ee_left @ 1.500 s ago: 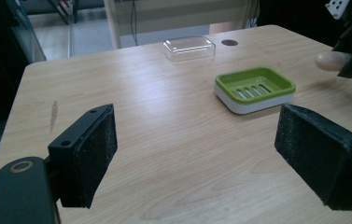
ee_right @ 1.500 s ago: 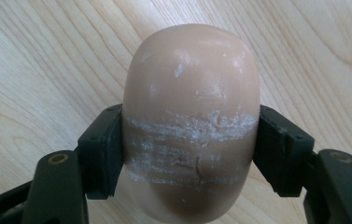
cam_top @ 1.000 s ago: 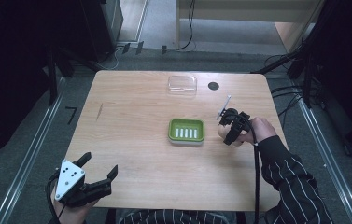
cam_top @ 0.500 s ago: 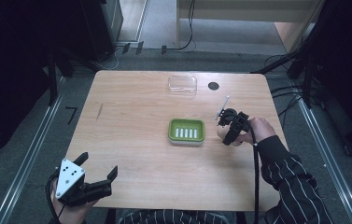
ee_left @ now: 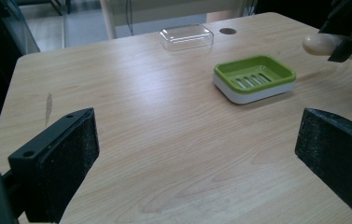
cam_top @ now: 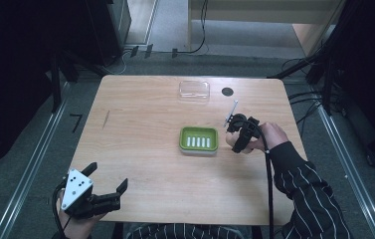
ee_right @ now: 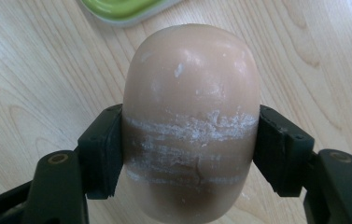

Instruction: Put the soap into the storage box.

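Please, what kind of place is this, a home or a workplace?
Probably a lab or workshop, not a home: a bare wooden table stands on grey floor with metal rails and loose cables, and the soap dish seems a test prop.

I can read no text, label, brand, number or sign anywhere here. The pale beige oval soap bar has only white scratch marks across its middle and no stamped letters that I can make out. The green plastic soap dish with a white base is plain, and so is the clear plastic lid lying beyond this dish. The grey three-cornered plate, far from the dish at the near table edge, carries only small dark holes, no writing.
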